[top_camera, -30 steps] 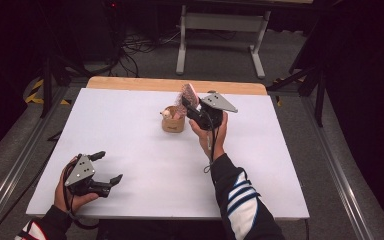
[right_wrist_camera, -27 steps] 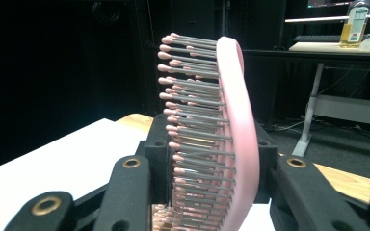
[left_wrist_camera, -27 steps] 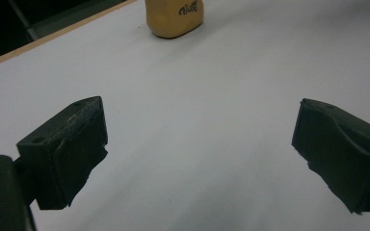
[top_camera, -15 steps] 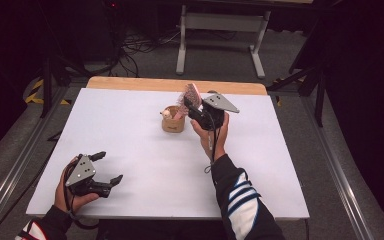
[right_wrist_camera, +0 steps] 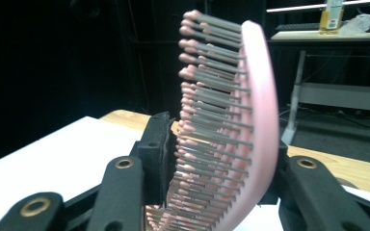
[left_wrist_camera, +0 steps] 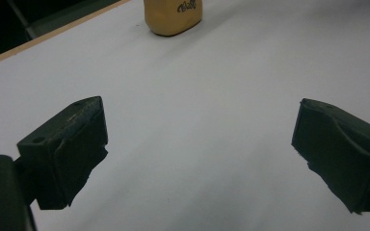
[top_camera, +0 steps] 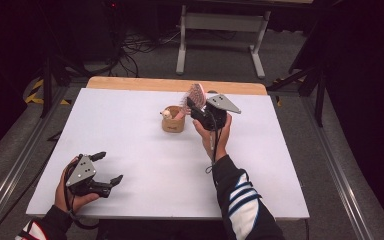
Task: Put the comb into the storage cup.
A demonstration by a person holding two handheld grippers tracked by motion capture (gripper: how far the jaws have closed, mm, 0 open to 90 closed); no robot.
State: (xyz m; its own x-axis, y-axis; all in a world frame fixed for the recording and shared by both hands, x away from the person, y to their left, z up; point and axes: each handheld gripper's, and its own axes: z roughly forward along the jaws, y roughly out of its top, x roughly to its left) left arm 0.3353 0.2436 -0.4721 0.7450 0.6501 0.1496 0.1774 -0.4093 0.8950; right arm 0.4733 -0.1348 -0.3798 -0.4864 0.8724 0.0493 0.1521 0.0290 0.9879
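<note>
- White table top [top_camera: 130,130], bare across the 9 o'clock half.
- Wooden strip [top_camera: 130,83] along the table's 12 o'clock edge.
- Grey metal frame [top_camera: 220,22] standing on the floor past 12 o'clock.
- Tangle of black cables [top_camera: 140,42] on the floor at 11 o'clock.
- Yellow-black hazard tape [top_camera: 35,95] at 10 o'clock.
- Metal rail [top_camera: 15,170] on the floor along the 9 o'clock side.
- Dark stand legs [top_camera: 305,77] at 2 o'clock.
- Bottle of yellow liquid [right_wrist_camera: 334,12] on a far table, seen in the right gripper view.

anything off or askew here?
Nothing spilled or damaged. One oddity: the right gripper clamps the pink hairbrush across its bristles, so the left pad presses on bristle tips, not a solid face. Its jaws have just been opening slightly. The wooden cup stands upright; the left gripper rests open.
</note>
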